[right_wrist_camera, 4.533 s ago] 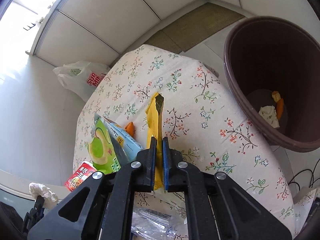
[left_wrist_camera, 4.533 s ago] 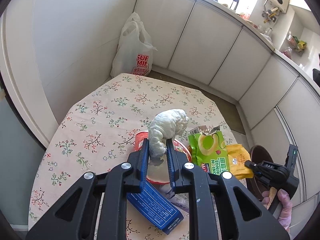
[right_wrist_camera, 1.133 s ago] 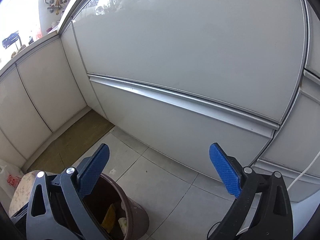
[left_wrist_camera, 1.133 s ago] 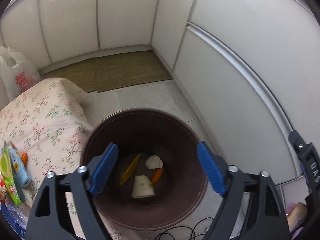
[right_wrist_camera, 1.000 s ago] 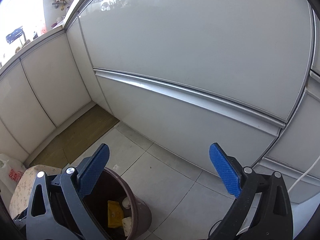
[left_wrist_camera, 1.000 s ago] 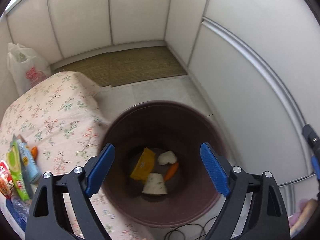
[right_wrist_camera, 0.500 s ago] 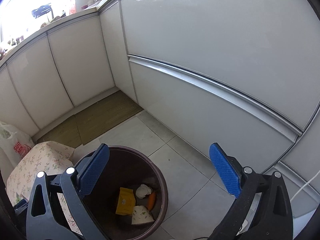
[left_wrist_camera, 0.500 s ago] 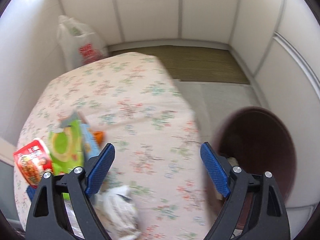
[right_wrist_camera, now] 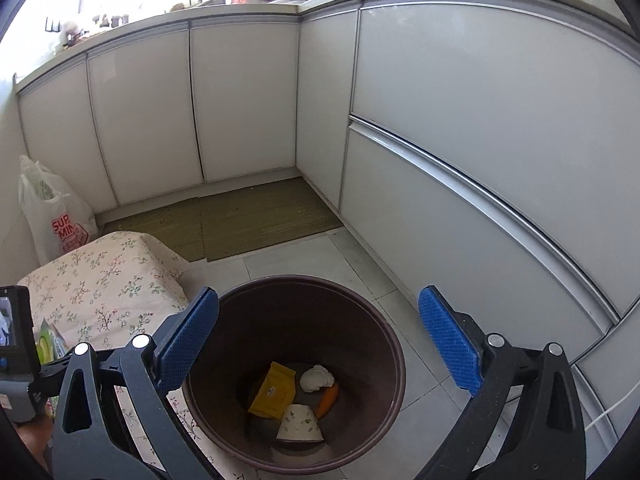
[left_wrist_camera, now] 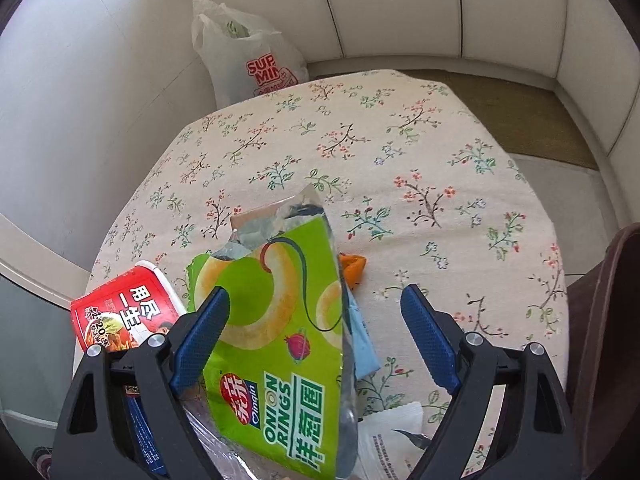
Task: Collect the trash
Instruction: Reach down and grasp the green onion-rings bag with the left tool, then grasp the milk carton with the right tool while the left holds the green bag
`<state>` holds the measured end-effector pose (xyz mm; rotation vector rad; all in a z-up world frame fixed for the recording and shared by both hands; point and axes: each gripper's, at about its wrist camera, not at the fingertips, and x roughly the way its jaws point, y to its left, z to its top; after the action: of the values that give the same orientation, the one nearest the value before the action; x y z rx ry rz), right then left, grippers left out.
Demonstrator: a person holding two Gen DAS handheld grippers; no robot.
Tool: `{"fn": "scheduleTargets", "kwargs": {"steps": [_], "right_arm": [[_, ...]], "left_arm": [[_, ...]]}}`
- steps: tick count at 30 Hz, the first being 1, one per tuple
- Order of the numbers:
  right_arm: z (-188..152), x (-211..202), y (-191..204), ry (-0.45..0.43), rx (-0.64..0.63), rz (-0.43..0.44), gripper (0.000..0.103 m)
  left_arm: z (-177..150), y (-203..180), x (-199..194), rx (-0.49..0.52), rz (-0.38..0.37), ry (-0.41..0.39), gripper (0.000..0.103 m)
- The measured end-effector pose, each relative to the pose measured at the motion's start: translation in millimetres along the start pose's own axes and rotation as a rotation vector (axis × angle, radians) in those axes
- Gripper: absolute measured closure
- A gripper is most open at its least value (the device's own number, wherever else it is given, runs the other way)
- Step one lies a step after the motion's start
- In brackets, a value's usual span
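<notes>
Above the onion rings bag (left_wrist_camera: 280, 344), left gripper (left_wrist_camera: 316, 336) wide open, empty

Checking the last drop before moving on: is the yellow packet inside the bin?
Inside. The yellow packet lies on the brown bin's floor beside other trash.

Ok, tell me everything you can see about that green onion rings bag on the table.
The onion rings bag is a glossy green foil snack packet printed with pale rings, a small red onion and "ONION RINGS" lettering. Its top is torn open, showing silver lining. It lies crumpled on the floral tablecloth, between the spread fingers of the open left gripper, overlapping a light blue packet, with a red noodle cup beside it.
</notes>
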<state>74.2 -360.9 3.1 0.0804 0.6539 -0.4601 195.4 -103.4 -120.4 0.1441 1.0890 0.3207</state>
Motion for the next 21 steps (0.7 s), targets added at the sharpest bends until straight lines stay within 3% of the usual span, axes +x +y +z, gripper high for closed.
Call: {"fn": "scheduleTargets", "kwargs": {"steps": [3, 7, 8, 9, 10, 13, 21], "right_arm": [[-0.2, -1.7, 10.3, 0.000, -0.020, 0.018, 0.007], [0.6, -3.4, 25.0, 0.000, -0.041, 0.044, 0.007], [0.1, -4.1, 29.0, 0.000, -0.047, 0.050, 0.007], [-0.1, -4.5, 33.2, 0.000, -0.053, 0.056, 0.007], [-0.6, -5.0, 37.2, 0.000, -0.059, 0.060, 0.007], [-2.8, -7.5, 52.9, -0.005, -0.086, 0.078, 0.007], [-7.0, -23.0, 104.2, -0.038, -0.153, 0.160, 0.007]], "left_arm": [[-2.7, 4.6, 12.8, 0.017, 0.023, 0.024, 0.019], [-5.3, 19.9, 13.5, 0.004, -0.039, 0.007, 0.051], [-5.4, 24.4, 9.7, 0.003, -0.053, -0.012, 0.055], [-5.7, 27.9, 5.3, 0.004, -0.066, -0.033, 0.073], [-5.7, 31.9, 1.8, 0.004, -0.086, -0.047, 0.085], [-5.0, 57.5, -4.8, -0.050, -0.214, -0.051, 0.099], [-11.9, 139.0, -5.9, -0.226, -0.431, -0.025, 0.102]]}}
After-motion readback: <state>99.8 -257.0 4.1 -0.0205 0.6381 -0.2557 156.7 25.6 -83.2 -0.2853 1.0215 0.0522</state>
